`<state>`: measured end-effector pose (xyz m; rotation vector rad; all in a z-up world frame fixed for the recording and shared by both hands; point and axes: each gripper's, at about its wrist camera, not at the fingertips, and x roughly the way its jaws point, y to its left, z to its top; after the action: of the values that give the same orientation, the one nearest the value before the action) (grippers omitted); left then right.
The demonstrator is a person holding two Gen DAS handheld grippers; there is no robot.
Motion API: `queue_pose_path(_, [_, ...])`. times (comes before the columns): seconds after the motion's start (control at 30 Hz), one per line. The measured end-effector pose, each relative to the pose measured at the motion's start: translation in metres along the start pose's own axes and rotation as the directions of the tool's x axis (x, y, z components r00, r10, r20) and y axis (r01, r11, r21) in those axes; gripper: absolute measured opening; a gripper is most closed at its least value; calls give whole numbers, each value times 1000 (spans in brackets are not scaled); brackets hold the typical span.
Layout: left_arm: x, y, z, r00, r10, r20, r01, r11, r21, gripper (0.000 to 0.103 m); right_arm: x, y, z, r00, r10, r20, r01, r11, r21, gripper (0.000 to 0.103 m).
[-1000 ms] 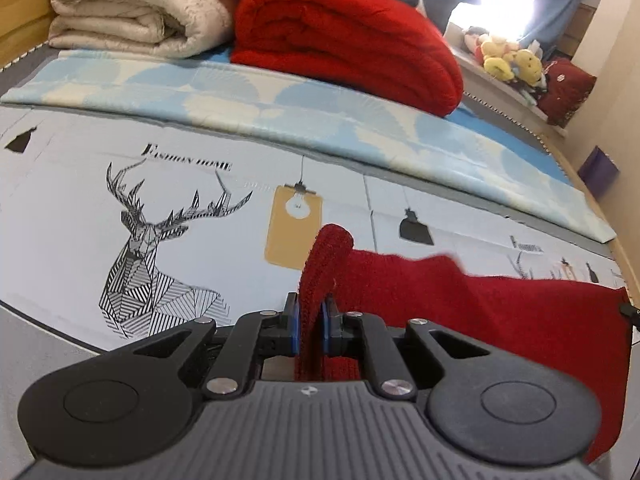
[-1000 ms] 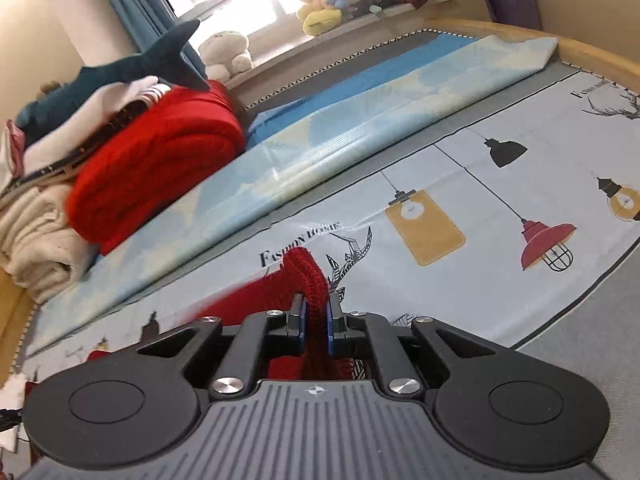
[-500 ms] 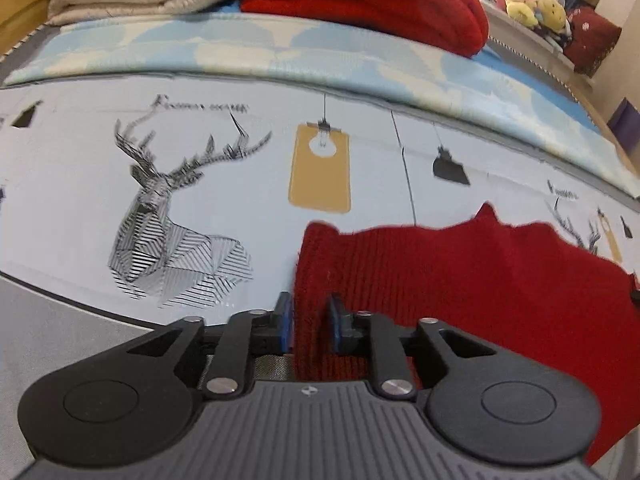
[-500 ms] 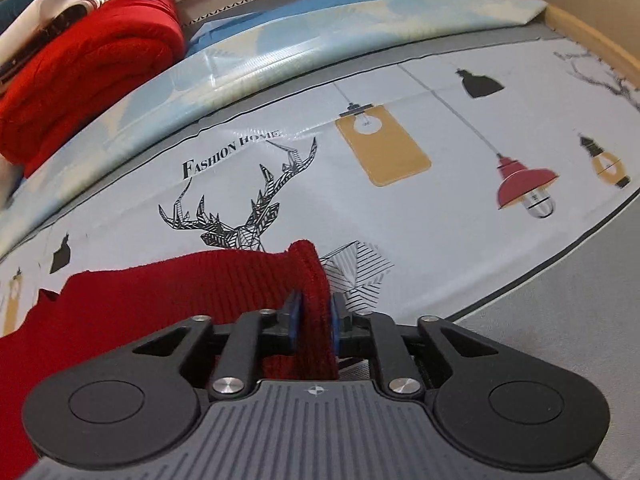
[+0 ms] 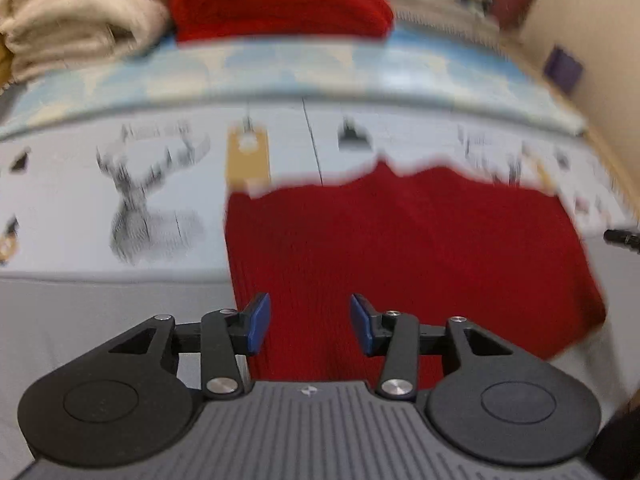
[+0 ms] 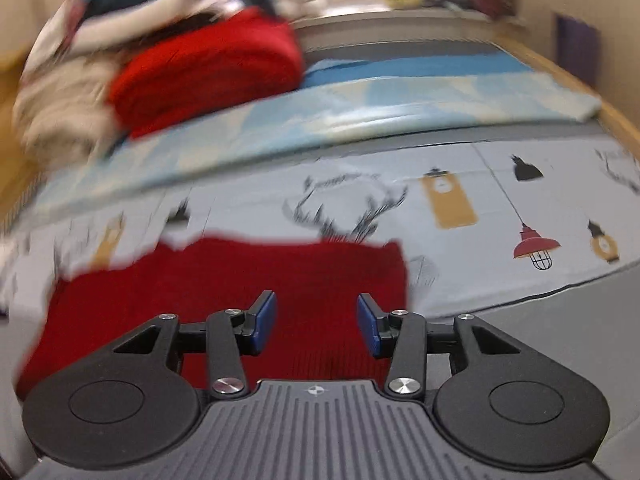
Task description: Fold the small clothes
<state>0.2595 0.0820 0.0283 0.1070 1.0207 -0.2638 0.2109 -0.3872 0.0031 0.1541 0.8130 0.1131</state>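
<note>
Two grippers, left gripper (image 5: 306,322) and right gripper (image 6: 316,322), hover over the red knit garment (image 5: 400,248) lying flat on the printed bedsheet (image 6: 500,200), jaws apart and opening, nothing clamped

Bed (image 6: 460,188) with deer-and-lamp print cover; red knit garment (image 5: 400,240) flat on it, folded blankets (image 5: 280,0) behind

No legible text anywhere. A dark line of lettering printed on the bed sheet (image 5: 152,132) above the deer drawing (image 5: 148,200), near the sheet's left part in the left wrist view, too smeared to read. Likewise a faint dark line above the antlers (image 6: 348,208) in the right wrist view, unreadable.
</note>
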Motion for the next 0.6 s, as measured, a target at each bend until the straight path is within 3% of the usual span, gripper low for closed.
queue_pose_path(0.07, [20, -10, -12, 993, 49, -105, -38, 995, 97, 27, 8, 12, -12, 997, 5, -73, -12, 995, -95, 46])
queue_pose_path(0.17, [34, -20, -25, 989, 42, -143, -10, 976, 217, 27, 23, 18, -26, 985, 0, -174, -30, 985, -170, 46])
queue_pose_path(0.23, [50, -16, -34, 973, 78, -217, -24, 971, 239, 27, 38, 15, -38, 959, -45, -280, -10, 981, -193, 46])
queue_pose_path(0.3, [56, -12, -39, 967, 86, -239, -25, 968, 249, 27, 57, 7, -52, 916, -118, -383, 29, 973, -231, 44])
queue_pose_path(0.33, [55, -12, -38, 969, 79, -235, -21, 970, 241, 27, 61, 5, -57, 906, -126, -404, 25, 969, -246, 43])
queue_pose_path(0.5, [30, -7, -29, 988, 25, -155, 5, 981, 193, 28, 57, 4, -54, 914, -96, -393, 7, 975, -220, 43])
queue_pose_path(0.57, [34, 1, -31, 982, 15, -187, 12, 990, 142, 28, 53, -1, -51, 918, -76, -389, -2, 980, -197, 43])
queue_pose_path(0.6, [42, 4, -35, 973, 52, -227, -18, 989, 148, 28, 53, -5, -52, 916, -70, -395, -2, 984, -180, 43])
